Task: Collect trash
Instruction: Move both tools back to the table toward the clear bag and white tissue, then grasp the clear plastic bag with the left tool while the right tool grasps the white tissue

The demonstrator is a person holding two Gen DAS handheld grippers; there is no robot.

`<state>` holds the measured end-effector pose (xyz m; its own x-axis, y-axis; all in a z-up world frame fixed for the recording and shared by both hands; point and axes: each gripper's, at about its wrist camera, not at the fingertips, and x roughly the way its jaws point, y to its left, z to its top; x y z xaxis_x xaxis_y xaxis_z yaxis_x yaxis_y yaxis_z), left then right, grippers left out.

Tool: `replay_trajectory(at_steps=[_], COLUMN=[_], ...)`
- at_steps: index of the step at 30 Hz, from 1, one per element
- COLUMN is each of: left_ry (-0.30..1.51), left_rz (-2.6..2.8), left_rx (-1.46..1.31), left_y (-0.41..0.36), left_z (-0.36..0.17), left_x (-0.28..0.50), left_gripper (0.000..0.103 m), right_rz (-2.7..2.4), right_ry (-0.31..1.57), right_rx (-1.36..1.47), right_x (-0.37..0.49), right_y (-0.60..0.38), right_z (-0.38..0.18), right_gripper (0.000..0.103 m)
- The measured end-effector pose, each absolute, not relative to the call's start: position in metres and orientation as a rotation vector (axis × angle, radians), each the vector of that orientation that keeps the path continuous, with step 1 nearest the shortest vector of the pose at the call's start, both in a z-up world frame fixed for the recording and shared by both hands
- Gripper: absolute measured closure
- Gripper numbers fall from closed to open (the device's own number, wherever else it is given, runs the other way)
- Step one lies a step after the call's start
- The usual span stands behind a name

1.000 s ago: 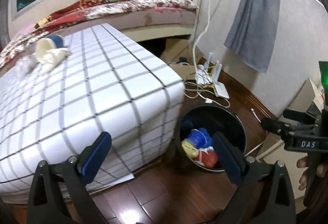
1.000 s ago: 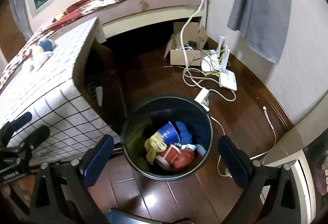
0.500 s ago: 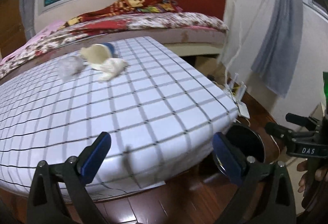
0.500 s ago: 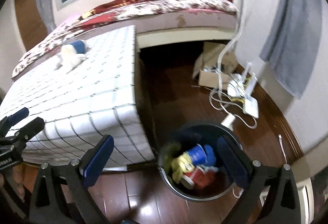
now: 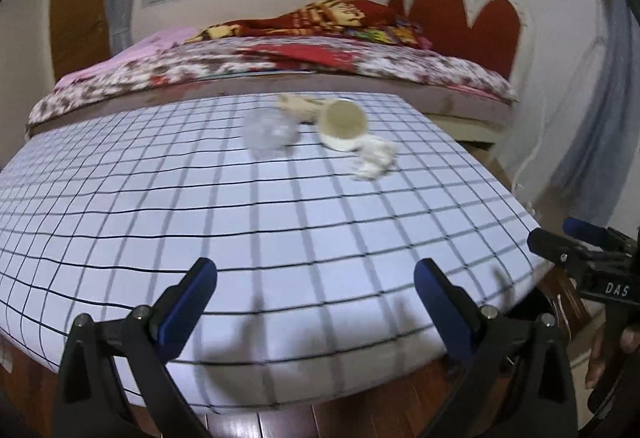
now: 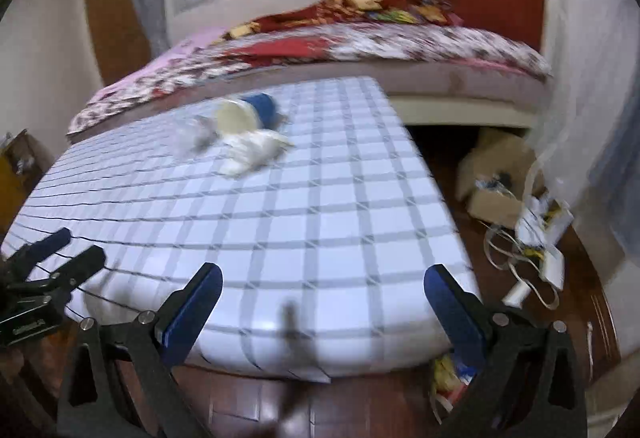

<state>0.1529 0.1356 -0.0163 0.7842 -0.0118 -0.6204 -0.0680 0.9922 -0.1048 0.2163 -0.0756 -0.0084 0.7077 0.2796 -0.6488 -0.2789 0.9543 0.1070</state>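
A checked cloth covers the table (image 5: 280, 230), soft at its rounded edges. On its far side lie a tipped paper cup (image 5: 343, 123), a crumpled tissue (image 5: 374, 157) and a clear plastic wad (image 5: 269, 133), close together. Left gripper (image 5: 316, 302) and right gripper (image 6: 322, 304) hover wide apart, holding nothing.

Checked table (image 5: 280, 238), cup (image 5: 345, 123), tissue (image 5: 374, 157), plastic wrap (image 5: 269, 133)

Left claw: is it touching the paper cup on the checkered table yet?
Apart. The left wrist view shows the open left claw over the table's near edge, with bare checkered cloth between it and the paper cup.
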Motion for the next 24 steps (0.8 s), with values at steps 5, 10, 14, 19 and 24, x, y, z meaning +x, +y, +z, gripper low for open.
replay_trajectory(at_steps=[5,10,14,19,24], left_ry=[0.677,0.671,0.68,0.703,0.736], left_rz=[0.06,0.078,0.069,0.055,0.013], left_rx=[-0.155,-0.112,-0.11,-0.102,-0.116], left_y=[0.175,0.19,0.199,0.202,0.198], left_z=[-0.015,-0.013,-0.018,-0.026,-0.03], left_x=[0.175,0.206,0.236,0.278,0.322], left_gripper=[0.004,0.011,0.012,0.016,0.016], right_rz=[0.354,0.367,0.351,0.32,0.303], right_ry=[0.733,0.773,0.808,0.852,0.875], right_rx=[-0.038,-0.037,-0.023,-0.038,-0.055], right_x=[0.241,0.284,0.326,0.364,0.391], right_y=[-0.028,0.003,0.023,0.041,0.04], right_z=[-0.007,-0.012,-0.018,-0.031,-0.039], right_gripper=[0.001,0.014,0.014,0.014,0.035])
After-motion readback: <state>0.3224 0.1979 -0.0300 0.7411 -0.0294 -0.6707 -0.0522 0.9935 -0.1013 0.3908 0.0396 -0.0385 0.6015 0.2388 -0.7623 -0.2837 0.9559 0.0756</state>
